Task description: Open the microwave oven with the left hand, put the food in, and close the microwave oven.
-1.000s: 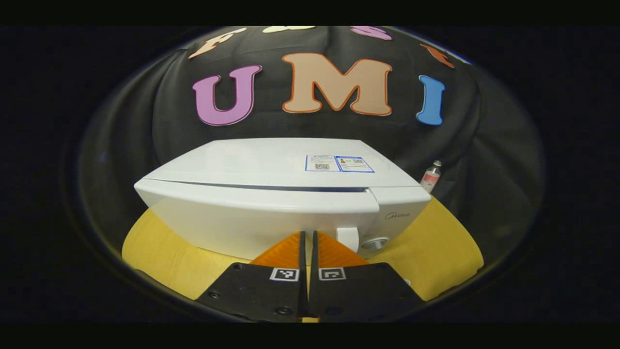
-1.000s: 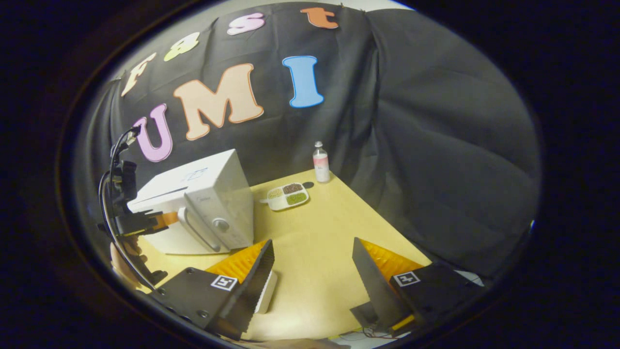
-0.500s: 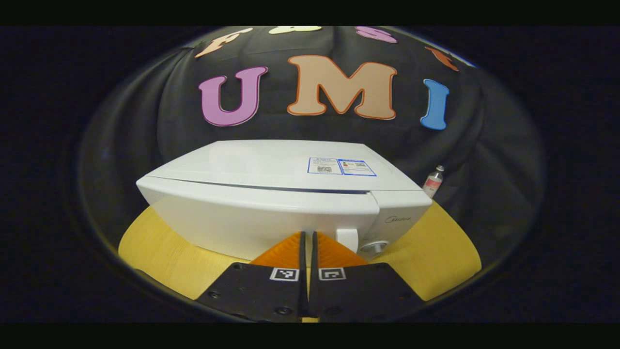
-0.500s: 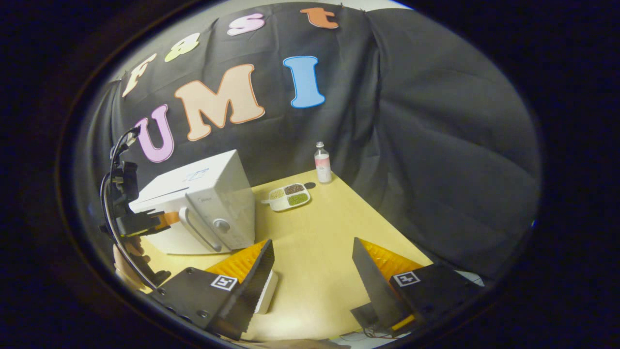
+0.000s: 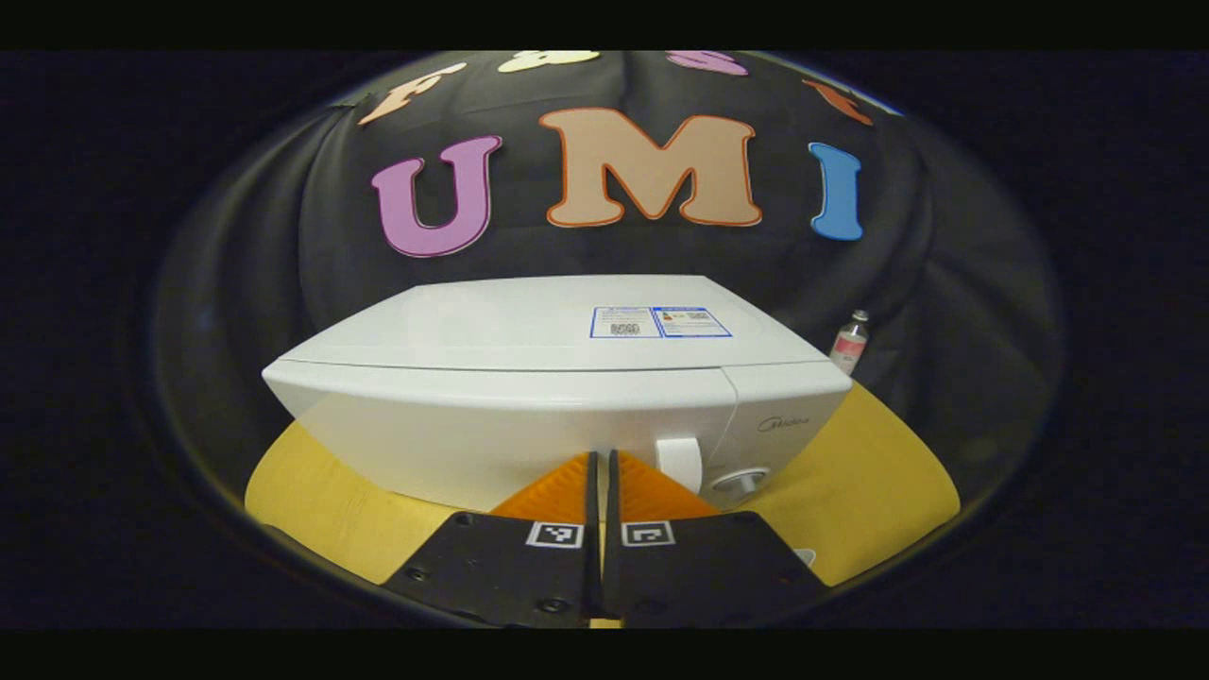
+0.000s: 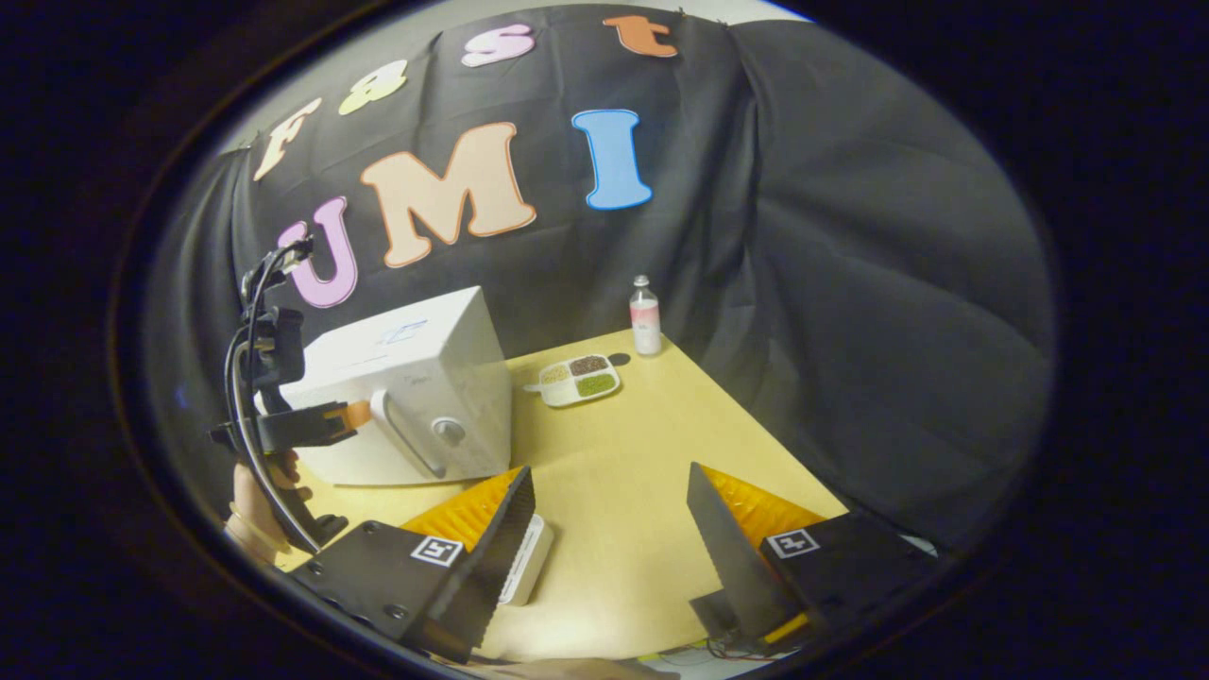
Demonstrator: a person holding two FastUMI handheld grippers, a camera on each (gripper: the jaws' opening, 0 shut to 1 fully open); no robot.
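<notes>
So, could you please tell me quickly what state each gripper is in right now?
Left gripper: shut, holding nothing, at the closed white boxy microwave oven.
Right gripper: open, empty, above the yellow wooden table.

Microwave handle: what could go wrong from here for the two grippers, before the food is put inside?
1. The left gripper is shut, just beside the handle. If it pushes on without opening, it may shove the microwave rather than grasp the handle.
2. The food tray lies close to the bottle. The open right gripper could tip the bottle when reaching for the tray.
</notes>
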